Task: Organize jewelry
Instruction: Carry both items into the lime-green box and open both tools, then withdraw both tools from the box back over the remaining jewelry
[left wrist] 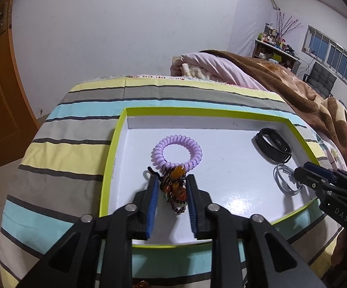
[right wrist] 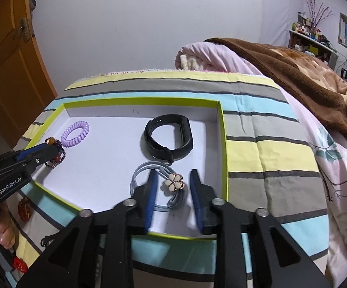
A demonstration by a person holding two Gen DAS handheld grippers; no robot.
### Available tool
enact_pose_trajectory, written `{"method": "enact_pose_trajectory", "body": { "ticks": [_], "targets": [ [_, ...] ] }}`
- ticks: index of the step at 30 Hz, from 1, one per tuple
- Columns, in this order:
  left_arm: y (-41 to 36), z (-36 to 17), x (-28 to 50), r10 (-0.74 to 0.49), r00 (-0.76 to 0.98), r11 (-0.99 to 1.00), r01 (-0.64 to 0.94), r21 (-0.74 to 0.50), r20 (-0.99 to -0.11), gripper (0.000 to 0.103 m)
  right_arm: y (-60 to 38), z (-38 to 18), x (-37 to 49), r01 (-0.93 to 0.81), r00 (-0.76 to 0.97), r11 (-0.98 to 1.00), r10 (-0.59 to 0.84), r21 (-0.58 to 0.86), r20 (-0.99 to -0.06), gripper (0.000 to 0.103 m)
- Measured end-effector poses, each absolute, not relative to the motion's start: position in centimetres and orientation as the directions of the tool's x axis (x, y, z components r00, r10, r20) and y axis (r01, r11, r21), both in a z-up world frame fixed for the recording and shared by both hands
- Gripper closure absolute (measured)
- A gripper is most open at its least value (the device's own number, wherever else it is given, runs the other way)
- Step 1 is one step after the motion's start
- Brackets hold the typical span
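Note:
A shallow white tray with a lime-green rim [left wrist: 116, 132] [right wrist: 224, 144] lies on a striped bedspread. In it are a purple coil hair tie [left wrist: 177, 152] [right wrist: 75, 133], a black wristband [left wrist: 273, 147] [right wrist: 168, 139] and a grey hair tie with a cream flower charm [right wrist: 174, 182] [left wrist: 285, 180]. My left gripper [left wrist: 172, 182] [right wrist: 50, 150] is shut on a dark beaded bracelet with amber beads [left wrist: 174, 189] [right wrist: 56, 154], just above the tray floor beside the purple coil. My right gripper [right wrist: 172, 180] [left wrist: 300, 170] is open, its fingers either side of the flower charm.
The striped bedspread [left wrist: 77, 124] covers the bed end. A pink quilt [right wrist: 209, 55] and brown blanket [right wrist: 293, 72] are piled behind on the right. A wooden door [right wrist: 3, 72] stands at left. Red items [right wrist: 24, 208] lie on the bedspread outside the tray's near-left corner.

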State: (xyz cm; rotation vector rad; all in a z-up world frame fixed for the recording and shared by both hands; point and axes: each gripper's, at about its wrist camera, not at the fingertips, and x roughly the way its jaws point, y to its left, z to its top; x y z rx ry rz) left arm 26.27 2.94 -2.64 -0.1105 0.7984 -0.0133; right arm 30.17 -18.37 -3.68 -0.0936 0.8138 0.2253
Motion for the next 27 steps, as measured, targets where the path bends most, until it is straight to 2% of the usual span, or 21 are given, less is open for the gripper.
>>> {"method": "enact_pose_trajectory", "body": {
  "ticks": [12,27],
  "targets": [
    [3.2,-0.6,22.7,-0.049,0.731,0.995,-0.023,-0.097,-0.680,0.073,-18.2,-1.8,26.7,-0.252,0.700,0.968,0.182,-0.001,-0.691,0.067],
    [2.2,1.7,13.8,-0.083,0.763,0.995,0.029,-0.094,-0.641,0.073,-19.1,1.0,17.3,-0.280,0.747,0.960,0.210,-0.011,-0.631,0.067]
  ]
}}
